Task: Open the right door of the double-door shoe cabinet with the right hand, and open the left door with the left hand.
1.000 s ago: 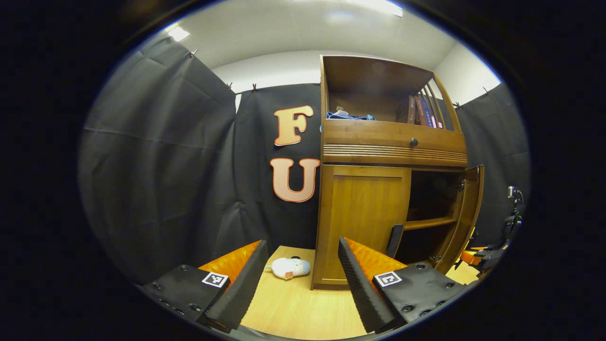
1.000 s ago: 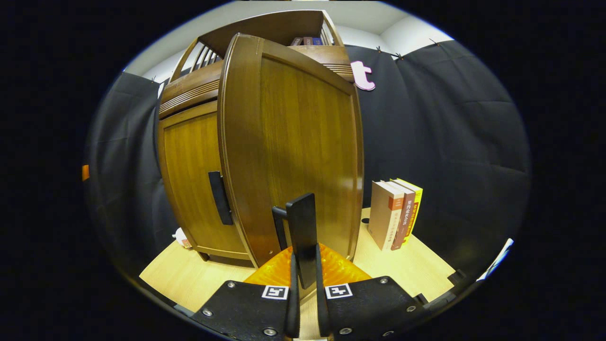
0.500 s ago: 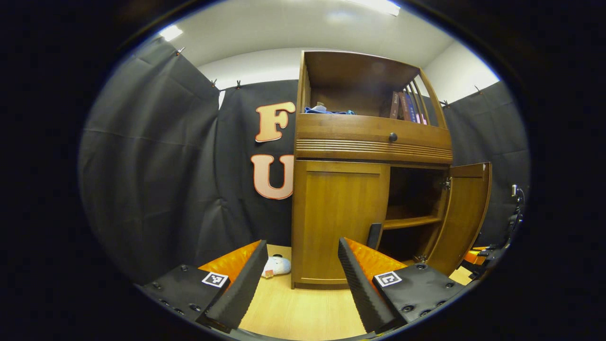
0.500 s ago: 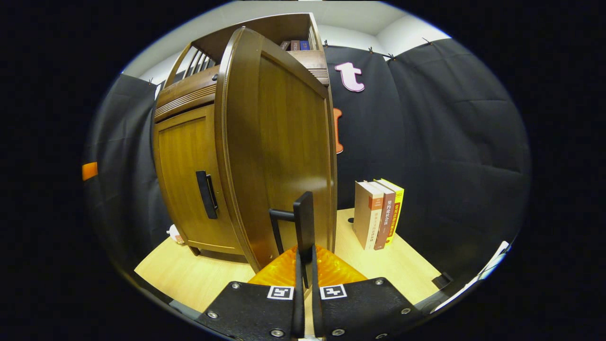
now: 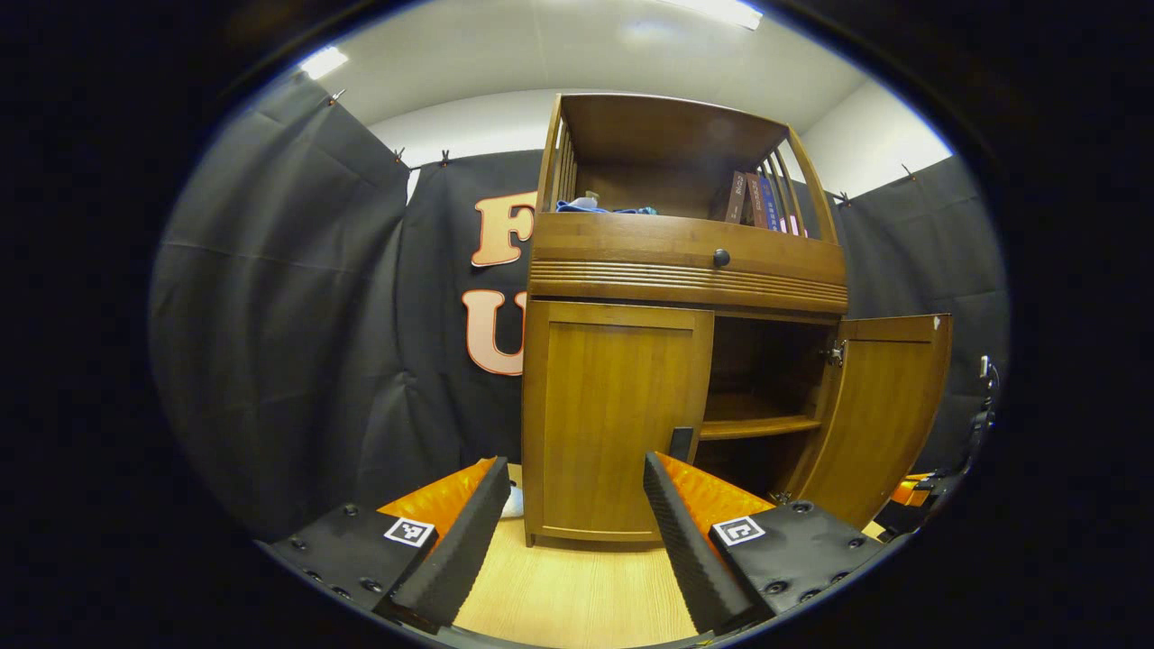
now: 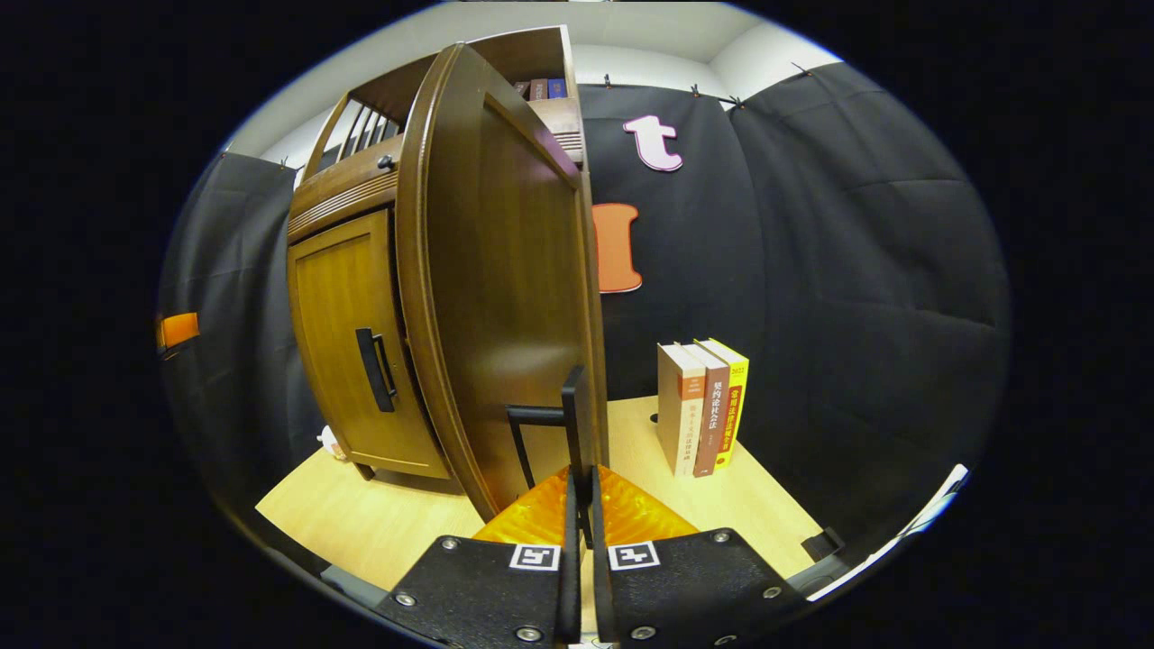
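The brown wooden shoe cabinet [image 5: 685, 270] stands on a pale wooden table [image 5: 577, 595]. Its left door [image 5: 618, 415] is closed, and the black handle [image 5: 681, 443] peeks out just above my right-hand finger. My left gripper [image 5: 574, 478] is open and empty, a short way in front of that door. The right door [image 5: 888, 406] hangs wide open and shows a dark inner shelf [image 5: 757, 424]. In the right gripper view my right gripper [image 6: 581, 487] is shut on the right door's black handle [image 6: 575, 419], with the door [image 6: 505, 297] swung out beside it.
Three books [image 6: 701, 406] stand upright on the table to the right of the open door. A small white plush toy [image 5: 510, 500] lies at the cabinet's left foot. Books and a blue cloth [image 5: 599, 207] sit on the top shelf. Black cloth walls close in all round.
The right door has swung wider open with my right gripper on its handle. My left gripper has shifted rightward, so the closed left door now stands straight ahead of it.
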Tool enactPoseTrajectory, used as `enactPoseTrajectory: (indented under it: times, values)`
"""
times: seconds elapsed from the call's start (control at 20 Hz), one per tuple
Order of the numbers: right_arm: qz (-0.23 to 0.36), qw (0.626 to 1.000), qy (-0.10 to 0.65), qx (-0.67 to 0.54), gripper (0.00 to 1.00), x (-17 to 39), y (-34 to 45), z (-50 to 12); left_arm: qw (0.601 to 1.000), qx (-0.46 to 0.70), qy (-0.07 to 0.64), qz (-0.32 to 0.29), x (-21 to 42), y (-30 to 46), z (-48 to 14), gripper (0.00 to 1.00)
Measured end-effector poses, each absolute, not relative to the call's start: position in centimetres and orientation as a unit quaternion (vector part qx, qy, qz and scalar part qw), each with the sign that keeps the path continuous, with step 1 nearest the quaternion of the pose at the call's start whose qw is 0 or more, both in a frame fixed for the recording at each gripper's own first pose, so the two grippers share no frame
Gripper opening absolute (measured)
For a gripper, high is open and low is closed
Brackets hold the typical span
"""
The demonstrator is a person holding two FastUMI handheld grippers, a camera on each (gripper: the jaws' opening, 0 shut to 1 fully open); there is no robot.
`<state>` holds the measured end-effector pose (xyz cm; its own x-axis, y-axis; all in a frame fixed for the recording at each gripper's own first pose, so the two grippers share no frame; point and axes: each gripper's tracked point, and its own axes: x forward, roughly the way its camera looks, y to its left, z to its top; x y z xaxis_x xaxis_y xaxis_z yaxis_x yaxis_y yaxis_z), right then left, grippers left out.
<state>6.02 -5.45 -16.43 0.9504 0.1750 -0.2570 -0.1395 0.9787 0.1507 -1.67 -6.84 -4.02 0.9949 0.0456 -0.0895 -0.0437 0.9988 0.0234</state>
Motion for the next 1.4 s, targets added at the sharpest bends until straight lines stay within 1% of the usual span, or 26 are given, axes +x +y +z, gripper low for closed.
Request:
enactPoseTrajectory:
  times: [0.05, 0.1, 0.15, 0.2, 0.25, 0.35, 0.7, 0.95, 1.1, 1.15, 1.2, 1.25, 1.35, 1.4]
  values:
    - [0.076, 0.986, 0.134, 0.066, 0.05, 6.2, -6.5, -16.2, 0.999, 0.012, 0.046, 0.022, -1.6, -7.5, -4.2, 0.94]
    - [0.07, 0.986, 0.136, 0.063, 0.03, 6.9, -7.4, -16.6, 0.999, 0.012, 0.046, 0.021, -1.6, -8.2, -4.2, 0.94]
    - [0.071, 0.987, 0.134, 0.06, 0.0, 7.0, -8.5, -16.4, 0.999, 0.011, 0.045, 0.02, -1.5, -8.8, -4.3, 0.94]
    - [0.078, 0.986, 0.134, 0.065, 0.0, 7.1, -9.4, -16.6, 0.999, 0.01, 0.045, 0.016, -1.3, -9.5, -4.3, 0.94]
    - [0.085, 0.985, 0.135, 0.07, 0.0, 6.9, -9.5, -16.6, 0.999, 0.01, 0.046, 0.013, -0.9, -10.2, -4.5, 0.99]
    - [0.097, 0.984, 0.134, 0.066, 0.0, 7.2, -10.2, -16.6, 0.999, 0.013, 0.048, 0.008, -0.5, -11.5, -4.7, 0.94]
    - [0.137, 0.977, 0.134, 0.089, 0.0, 7.9, -12.5, -16.8, 0.998, 0.026, 0.052, -0.001, 2.4, -14.7, -5.9, 0.94]
    - [0.159, 0.973, 0.134, 0.1, 0.08, 6.5, -13.4, -17.0, 0.998, 0.033, 0.051, -0.015, 5.7, -16.6, -7.9, 0.94]
    - [0.144, 0.977, 0.132, 0.089, 0.14, 5.9, -15.0, -17.1, 0.998, 0.025, 0.059, -0.029, 7.7, -17.9, -9.8, 0.94]
    - [0.136, 0.979, 0.129, 0.086, 0.14, 5.6, -15.6, -17.0, 0.997, 0.023, 0.059, -0.032, 8.3, -18.0, -10.4, 0.94]
    - [0.129, 0.98, 0.127, 0.086, 0.23, 5.4, -16.2, -16.9, 0.998, 0.022, 0.057, -0.034, 9.1, -18.3, -10.8, 0.94]
    - [0.121, 0.981, 0.125, 0.087, 0.17, 5.3, -16.7, -16.9, 0.998, 0.022, 0.055, -0.034, 10.0, -18.4, -11.3, 0.94]
    - [0.101, 0.984, 0.122, 0.086, 0.25, 5.4, -17.9, -16.6, 0.998, 0.024, 0.052, -0.037, 11.8, -18.8, -12.5, 0.94]
    - [0.092, 0.985, 0.12, 0.087, 0.33, 5.5, -18.4, -16.5, 0.997, 0.021, 0.054, -0.04, 12.6, -19.0, -13.2, 0.94]
